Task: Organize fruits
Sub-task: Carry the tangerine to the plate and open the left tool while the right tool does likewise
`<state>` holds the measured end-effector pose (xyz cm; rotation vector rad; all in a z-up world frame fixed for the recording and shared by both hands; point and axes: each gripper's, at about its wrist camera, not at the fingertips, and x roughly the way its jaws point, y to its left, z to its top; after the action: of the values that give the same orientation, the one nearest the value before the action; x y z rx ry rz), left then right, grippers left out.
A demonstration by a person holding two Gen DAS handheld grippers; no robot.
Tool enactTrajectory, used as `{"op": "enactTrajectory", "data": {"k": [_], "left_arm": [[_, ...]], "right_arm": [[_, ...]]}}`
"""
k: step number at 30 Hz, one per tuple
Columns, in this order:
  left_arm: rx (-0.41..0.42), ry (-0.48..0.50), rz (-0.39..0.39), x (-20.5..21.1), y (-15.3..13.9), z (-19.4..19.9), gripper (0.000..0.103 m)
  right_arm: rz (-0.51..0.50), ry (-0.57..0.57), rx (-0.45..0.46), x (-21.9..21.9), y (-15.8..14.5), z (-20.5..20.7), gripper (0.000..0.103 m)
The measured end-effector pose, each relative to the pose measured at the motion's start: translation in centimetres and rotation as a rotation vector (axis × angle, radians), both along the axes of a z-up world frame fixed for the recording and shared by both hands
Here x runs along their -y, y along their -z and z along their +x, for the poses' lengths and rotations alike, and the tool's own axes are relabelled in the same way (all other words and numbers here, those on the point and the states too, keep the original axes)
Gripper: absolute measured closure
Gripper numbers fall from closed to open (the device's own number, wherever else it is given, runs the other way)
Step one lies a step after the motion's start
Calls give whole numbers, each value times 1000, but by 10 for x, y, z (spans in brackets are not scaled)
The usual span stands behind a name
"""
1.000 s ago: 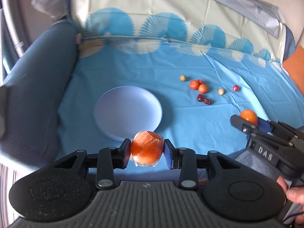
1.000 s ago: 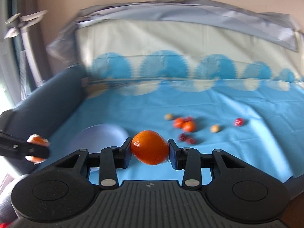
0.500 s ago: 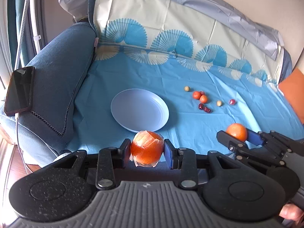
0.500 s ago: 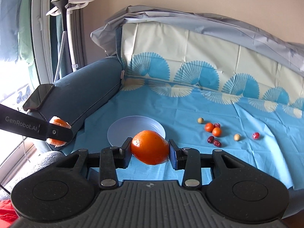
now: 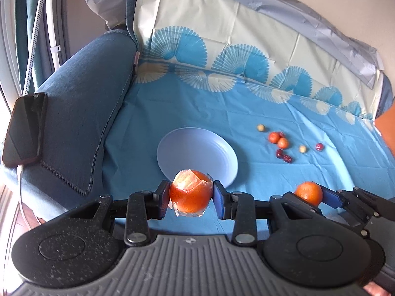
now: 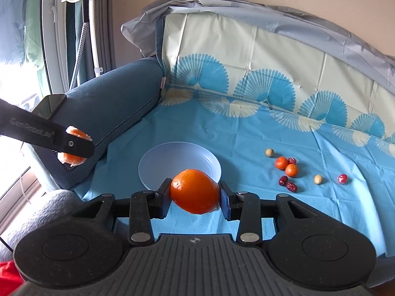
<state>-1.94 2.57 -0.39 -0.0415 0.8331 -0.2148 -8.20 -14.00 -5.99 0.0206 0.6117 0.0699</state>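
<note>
Blue fan-print cloth (image 5: 197, 103) over sofa, phone (image 5: 23, 128) on armrest at nine o'clock. Left gripper (image 5: 191, 196) clamping wrapped orange (image 5: 191, 191); right gripper (image 6: 195, 192) clamping bare orange (image 6: 195, 191). Plate (image 6: 158, 162) at centre, small fruits (image 6: 286, 164) at three o'clock.
</note>
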Motion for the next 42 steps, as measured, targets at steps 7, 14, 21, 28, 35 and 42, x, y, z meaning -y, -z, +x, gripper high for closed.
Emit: {"op": "enactTrajectory", "data": {"k": [7,14,21,28,35,42], "left_arm": [[-33,-8,11,14,18,58,62],[-135,14,33,29,60,119,62],[-182,27,77,45,105,167,62],[-226,38,133,53,142,203,62],[-145,10,130,46,133,202,0],[-117,-29,131,28,91,147,0]], "right_arm": [[18,-5,-37,2,20,54,62],[29,-3,-109,2,52,107,62],[23,-21,-192,-4,92,153,62],[-13,-54,-267,-12,127,187,62],[-31,-62,-258,-16,125,203,35],[8,-14,-250,5,81,157,3]]}}
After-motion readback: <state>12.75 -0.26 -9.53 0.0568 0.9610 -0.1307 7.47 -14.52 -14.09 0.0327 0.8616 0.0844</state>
